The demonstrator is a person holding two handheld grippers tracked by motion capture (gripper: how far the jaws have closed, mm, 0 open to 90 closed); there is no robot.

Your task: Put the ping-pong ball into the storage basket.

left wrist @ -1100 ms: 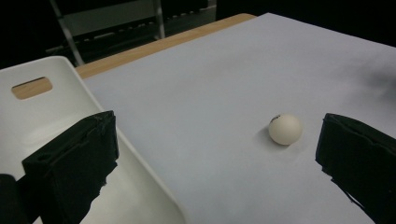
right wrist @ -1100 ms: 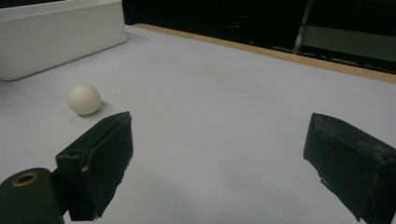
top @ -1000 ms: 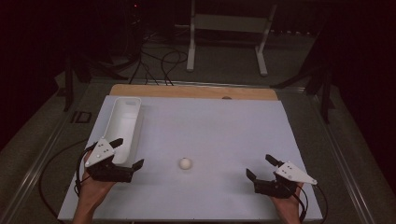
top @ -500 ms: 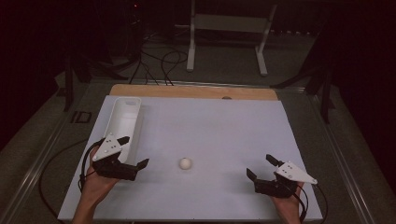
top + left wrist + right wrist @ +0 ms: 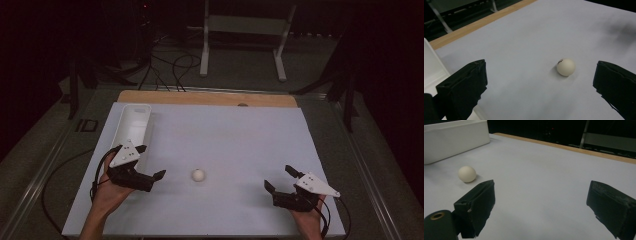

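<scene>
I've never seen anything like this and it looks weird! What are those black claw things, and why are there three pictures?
Those claws are grippers, simple pinching tools. A person holds one in each hand: the left gripper and the right gripper. Both are open and hold nothing.

One picture comes from a camera high above the table. The other two come from little cameras riding on each gripper, so you look out between its two black jaws.

On the white table sheet lies a small white ball, free and touching neither gripper. By the left gripper stands a long white tray, which looks empty from above.
</scene>
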